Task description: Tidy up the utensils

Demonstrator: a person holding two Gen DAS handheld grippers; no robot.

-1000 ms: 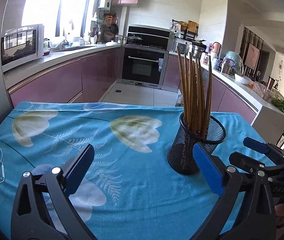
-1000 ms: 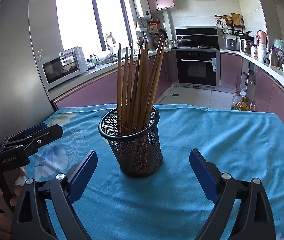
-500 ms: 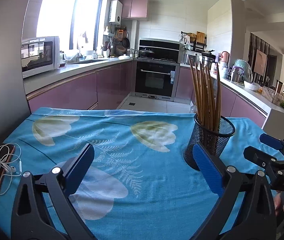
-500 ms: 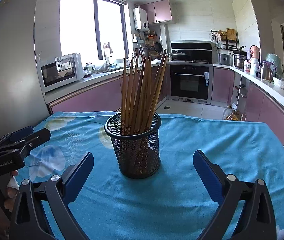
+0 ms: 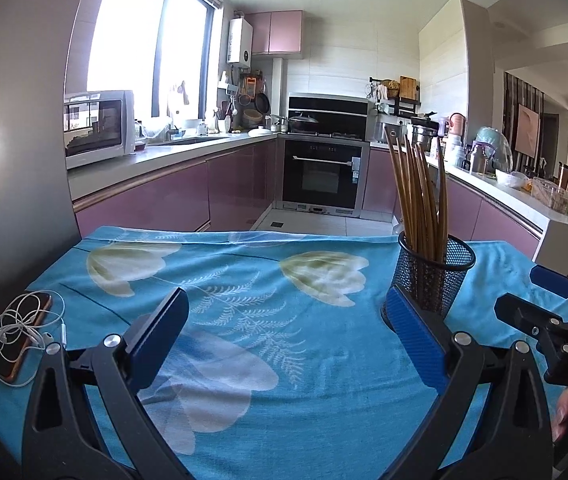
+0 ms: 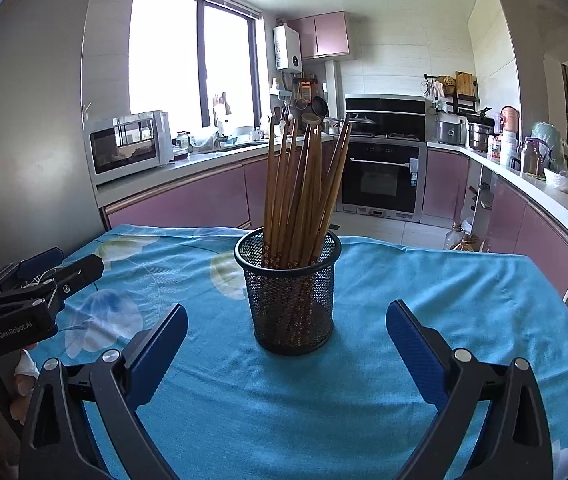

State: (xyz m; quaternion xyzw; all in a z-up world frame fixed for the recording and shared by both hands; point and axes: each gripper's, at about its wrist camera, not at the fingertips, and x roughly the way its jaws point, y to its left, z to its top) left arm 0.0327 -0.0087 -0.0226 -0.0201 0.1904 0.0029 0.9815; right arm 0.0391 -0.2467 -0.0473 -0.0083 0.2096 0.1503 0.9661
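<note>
Both the left gripper [image 5: 284, 344] and right gripper [image 6: 286, 350] hang spread and empty, chopsticks [image 6: 304, 196] standing upright in the mesh cup [image 6: 290, 300], apparently sorted.

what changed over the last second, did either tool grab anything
Both tools pulled back from the mesh cup: it sits farther off in each view. The left tool and right tool stayed open and empty. Chopsticks stayed in the cup, phone unmoved.

Left gripper [image 5: 284, 334] jaws wide apart, chopsticks [image 5: 420, 196] upright in mesh holder [image 5: 436, 276]
</note>
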